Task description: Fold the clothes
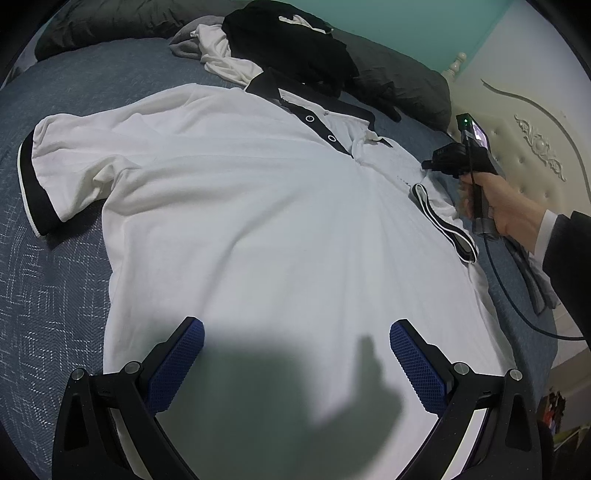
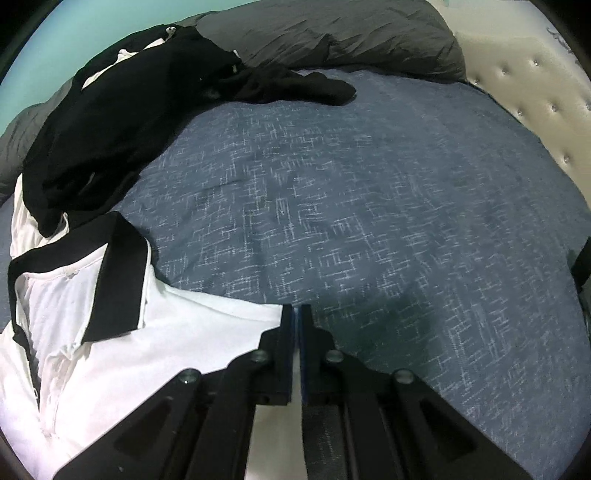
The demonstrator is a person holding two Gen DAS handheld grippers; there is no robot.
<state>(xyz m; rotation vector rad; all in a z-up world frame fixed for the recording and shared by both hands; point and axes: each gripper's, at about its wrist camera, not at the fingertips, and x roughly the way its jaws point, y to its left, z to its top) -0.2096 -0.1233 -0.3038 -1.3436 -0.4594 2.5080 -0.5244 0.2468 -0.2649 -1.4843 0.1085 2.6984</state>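
Note:
A white polo shirt (image 1: 240, 206) with a black collar and black sleeve cuffs lies face up on the blue bed cover (image 1: 48, 295). My left gripper (image 1: 295, 326) hovers open over the shirt's lower part, with nothing between its blue pads. A hand holds my right gripper (image 1: 426, 164) at the shirt's right shoulder, beside the crumpled right sleeve (image 1: 443, 229). In the right wrist view the right gripper (image 2: 297, 308) is shut, its tips pinched at the edge of the white shirt (image 2: 110, 350) near the collar (image 2: 122, 273).
A pile of black and white clothes (image 1: 291, 40) (image 2: 110, 110) lies behind the collar. Grey bedding (image 1: 399, 81) (image 2: 332, 33) runs along the back. A cream tufted headboard (image 1: 535, 122) (image 2: 524, 85) stands at the right. A cable (image 1: 517, 295) trails from the right gripper.

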